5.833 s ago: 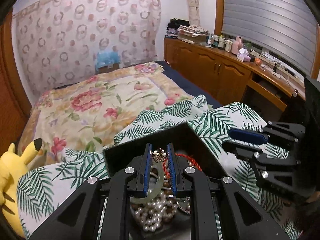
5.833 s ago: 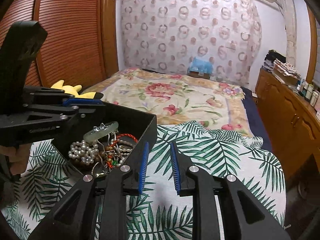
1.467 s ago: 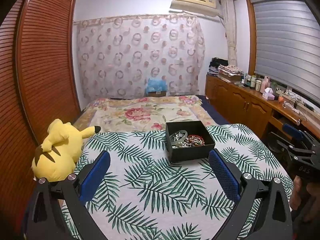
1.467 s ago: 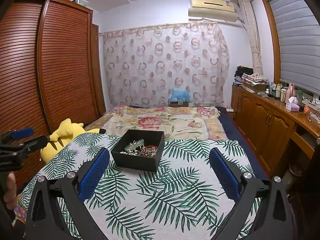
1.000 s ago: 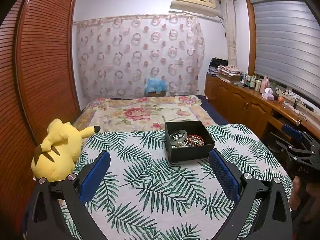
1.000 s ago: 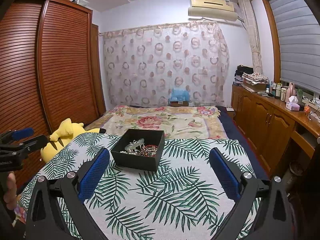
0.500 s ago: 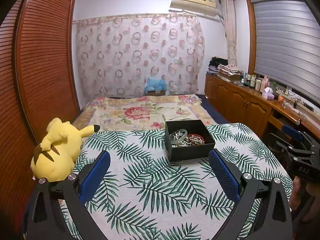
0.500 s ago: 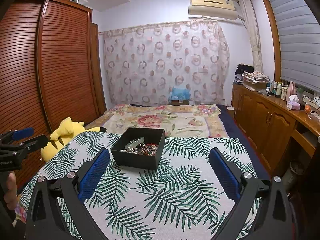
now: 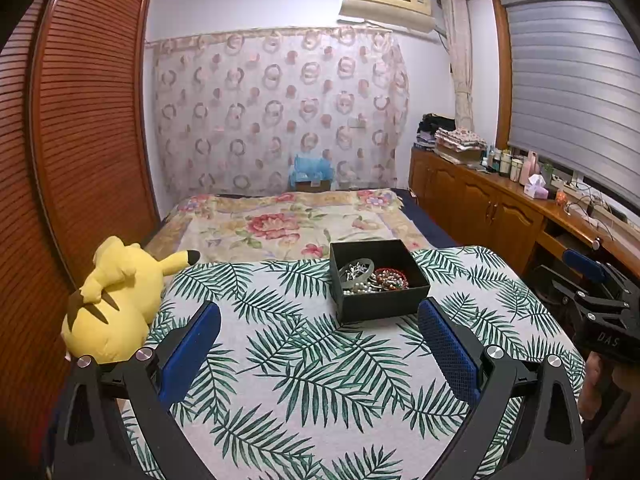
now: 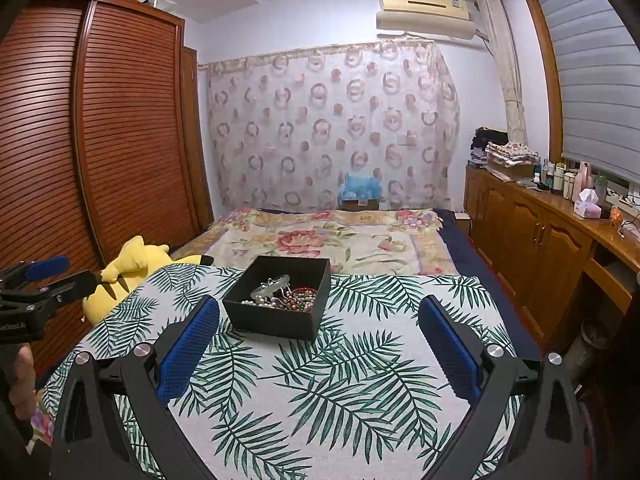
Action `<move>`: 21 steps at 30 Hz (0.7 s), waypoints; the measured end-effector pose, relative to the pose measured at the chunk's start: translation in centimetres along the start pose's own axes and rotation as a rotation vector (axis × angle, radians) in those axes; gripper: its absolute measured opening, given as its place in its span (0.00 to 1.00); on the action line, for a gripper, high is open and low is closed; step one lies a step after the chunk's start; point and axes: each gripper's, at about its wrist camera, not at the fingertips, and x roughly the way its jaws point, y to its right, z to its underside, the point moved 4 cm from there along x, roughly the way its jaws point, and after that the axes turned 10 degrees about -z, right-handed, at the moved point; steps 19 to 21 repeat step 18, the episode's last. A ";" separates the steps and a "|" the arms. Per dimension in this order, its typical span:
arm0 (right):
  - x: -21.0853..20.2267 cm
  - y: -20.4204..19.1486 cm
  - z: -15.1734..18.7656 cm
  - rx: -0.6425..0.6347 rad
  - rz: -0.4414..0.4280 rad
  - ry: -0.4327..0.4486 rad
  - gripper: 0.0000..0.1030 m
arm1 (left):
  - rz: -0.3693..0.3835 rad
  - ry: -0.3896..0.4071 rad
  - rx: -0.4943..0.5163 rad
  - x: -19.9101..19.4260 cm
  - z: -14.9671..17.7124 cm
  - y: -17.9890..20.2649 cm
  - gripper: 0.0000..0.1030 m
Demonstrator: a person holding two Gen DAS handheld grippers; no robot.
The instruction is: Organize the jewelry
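Nearest, the left gripper [image 9: 319, 334] and the right gripper [image 10: 319, 332] both hang spread wide over the palm-leaf cover [image 9: 320, 380], holding nothing. Just past them, a black box [image 9: 380, 304] sits on that cover with jewelry [image 9: 370, 276] heaped inside: pearls, a pale bangle, red beads. A yellow plush [image 9: 116, 296] lies at the bed's left edge. Beyond is the floral blanket [image 9: 288, 224], then the curtain [image 9: 280, 112].

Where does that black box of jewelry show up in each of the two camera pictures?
Left wrist view: the black box sits right of centre on the palm-leaf cover.
Right wrist view: the box sits left of centre.
Shared landmark: the yellow plush toy, left of the box in both.
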 end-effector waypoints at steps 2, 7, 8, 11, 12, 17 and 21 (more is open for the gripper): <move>0.0 0.0 0.0 0.000 -0.001 0.000 0.97 | 0.002 0.000 -0.002 0.0 0.0 0.0 0.92; 0.0 0.0 0.0 0.000 0.000 -0.001 0.97 | 0.004 -0.002 -0.001 0.0 0.0 0.0 0.92; 0.0 0.0 0.0 0.001 0.000 -0.002 0.97 | 0.005 -0.002 -0.002 0.0 0.1 0.0 0.92; 0.3 -0.1 0.5 0.004 0.000 -0.005 0.97 | 0.007 -0.004 -0.001 0.0 0.2 0.1 0.92; 0.3 -0.1 0.5 0.004 0.000 -0.006 0.97 | 0.008 -0.005 0.000 0.0 0.2 0.2 0.92; 0.3 -0.1 0.5 0.005 -0.001 -0.005 0.97 | 0.007 -0.008 -0.003 0.2 0.5 0.2 0.92; 0.3 -0.1 0.4 0.004 0.000 -0.005 0.97 | 0.008 -0.008 -0.002 0.2 0.5 0.2 0.92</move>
